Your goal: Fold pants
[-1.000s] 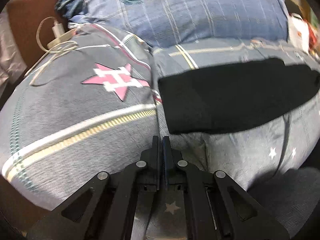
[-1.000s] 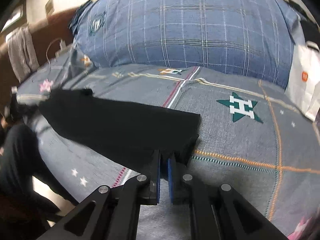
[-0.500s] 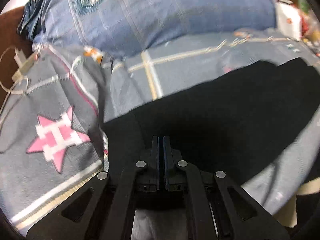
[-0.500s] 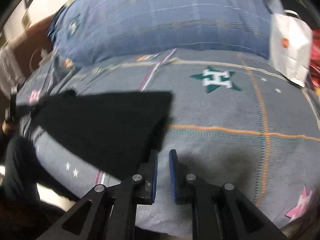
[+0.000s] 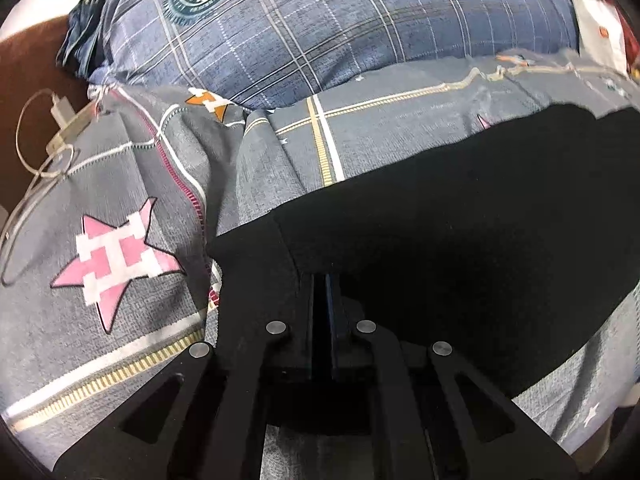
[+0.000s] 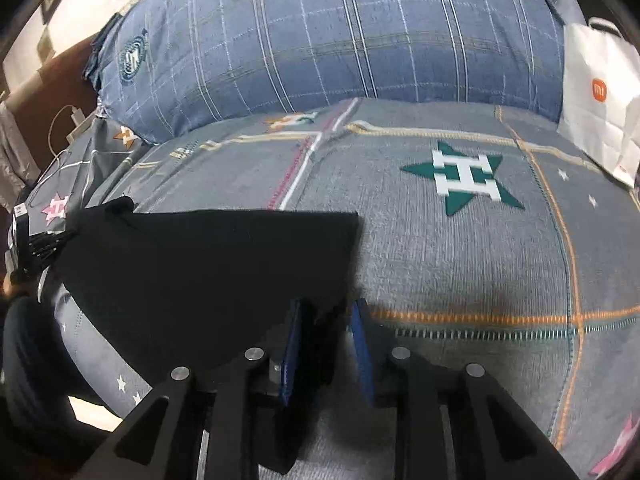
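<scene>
The black pants point(image 6: 208, 276) lie spread flat on the bed point(image 6: 460, 260), on the grey star-patterned cover in front of the big blue checked pillow point(image 6: 340, 32), and I read this as the end of one fold: the cloth is laid down and I am letting it go. My right gripper point(image 6: 326, 320) sits at the near right corner of the pants, and its jaws are opening; the blue pads stand apart with the corner of the cloth between them, loose rather than pinched as far as I can see. My left gripper point(image 5: 326, 280) is over the opposite end of the pants point(image 5: 460, 232), its jaws drawn together; black on black makes it hard to tell whether a thin fold of cloth is caught between them or they merely rest on it, so I would not swear to a grip there. In the right view the pants look like a neat, roughly straight-edged panel, with a small bump of cloth raised at the far left corner. A white charging cable point(image 5: 44, 152) lies on the cover off to the left, well apart from the cloth, and a white paper bag point(image 6: 600, 96) stands at the far right. Next, I judge, both ends need to be free, then I must pick up one short edge squarely with both grippers and carry it over to meet the other, keeping the edges lined up so the layers do not skew.
</scene>
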The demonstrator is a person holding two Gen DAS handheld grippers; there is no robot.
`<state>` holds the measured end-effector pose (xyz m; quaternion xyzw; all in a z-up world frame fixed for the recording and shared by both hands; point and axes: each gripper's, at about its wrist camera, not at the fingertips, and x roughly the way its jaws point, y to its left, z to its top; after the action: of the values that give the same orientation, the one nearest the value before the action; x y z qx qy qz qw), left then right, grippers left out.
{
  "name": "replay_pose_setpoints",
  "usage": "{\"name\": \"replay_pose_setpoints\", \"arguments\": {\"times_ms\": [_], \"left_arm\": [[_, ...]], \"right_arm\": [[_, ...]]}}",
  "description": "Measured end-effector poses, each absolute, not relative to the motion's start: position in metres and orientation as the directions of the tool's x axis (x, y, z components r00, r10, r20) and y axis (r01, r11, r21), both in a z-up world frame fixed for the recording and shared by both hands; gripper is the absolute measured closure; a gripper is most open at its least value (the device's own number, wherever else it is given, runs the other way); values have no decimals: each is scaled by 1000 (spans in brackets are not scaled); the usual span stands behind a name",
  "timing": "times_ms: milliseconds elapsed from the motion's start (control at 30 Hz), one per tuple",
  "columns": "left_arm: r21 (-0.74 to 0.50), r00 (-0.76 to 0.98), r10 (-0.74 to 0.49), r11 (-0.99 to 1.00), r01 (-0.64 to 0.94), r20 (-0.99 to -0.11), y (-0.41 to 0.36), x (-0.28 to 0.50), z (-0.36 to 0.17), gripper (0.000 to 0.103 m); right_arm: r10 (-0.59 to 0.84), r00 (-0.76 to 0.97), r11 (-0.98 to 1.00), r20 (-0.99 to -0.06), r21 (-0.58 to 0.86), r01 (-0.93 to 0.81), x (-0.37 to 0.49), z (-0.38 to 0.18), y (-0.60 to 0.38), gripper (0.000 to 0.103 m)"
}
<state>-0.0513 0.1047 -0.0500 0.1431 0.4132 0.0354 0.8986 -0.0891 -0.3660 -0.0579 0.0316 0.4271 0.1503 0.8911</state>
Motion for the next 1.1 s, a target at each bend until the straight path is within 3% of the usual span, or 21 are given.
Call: {"name": "replay_pose_setpoints", "arguments": {"times_ms": [33, 67, 167, 333, 400, 600, 767, 833, 933, 1000, 1100], "left_arm": [[274, 657, 178, 961, 46, -733, 107, -51, -50, 98], [267, 658, 183, 963, 29, -731, 110, -49, -49, 98], [196, 645, 169, 980, -30, -745, 128, -39, -48, 95], [143, 638, 169, 985, -92, -751, 142, -28, -46, 75], [122, 639, 173, 985, -122, -749, 147, -27, -46, 73], [155, 638, 272, 960, -234, -721, 158, -31, -43, 74], [133, 658, 315, 941, -312, -684, 170, -41, -30, 76], [145, 672, 339, 933, -329, -658, 172, -46, -23, 76], [153, 703, 335, 938, -310, -627, 164, -49, -11, 76], [157, 722, 320, 945, -286, -613, 157, -46, -2, 76], [142, 760, 255, 967, -213, -597, 141, -45, 16, 76]], "right_arm": [[308, 601, 948, -737, 184, -260, -90, -56, -366, 95], [328, 602, 939, -728, 183, -290, -90, -53, -363, 100], [329, 636, 940, -698, 182, -287, -85, -42, -366, 101], [305, 680, 949, -666, 149, -279, -72, -24, -363, 102], [281, 694, 955, -663, 118, -273, -64, -19, -358, 102], [245, 720, 966, -650, 101, -237, -49, -15, -357, 102], [161, 622, 981, -766, 56, -184, -30, -53, -354, 102], [160, 630, 984, -760, 73, -161, -32, -53, -356, 102], [195, 683, 980, -704, 110, -166, -41, -38, -358, 102], [129, 614, 986, -778, 38, -159, -33, -54, -352, 102], [133, 638, 988, -759, 49, -148, -38, -50, -352, 102]]}}
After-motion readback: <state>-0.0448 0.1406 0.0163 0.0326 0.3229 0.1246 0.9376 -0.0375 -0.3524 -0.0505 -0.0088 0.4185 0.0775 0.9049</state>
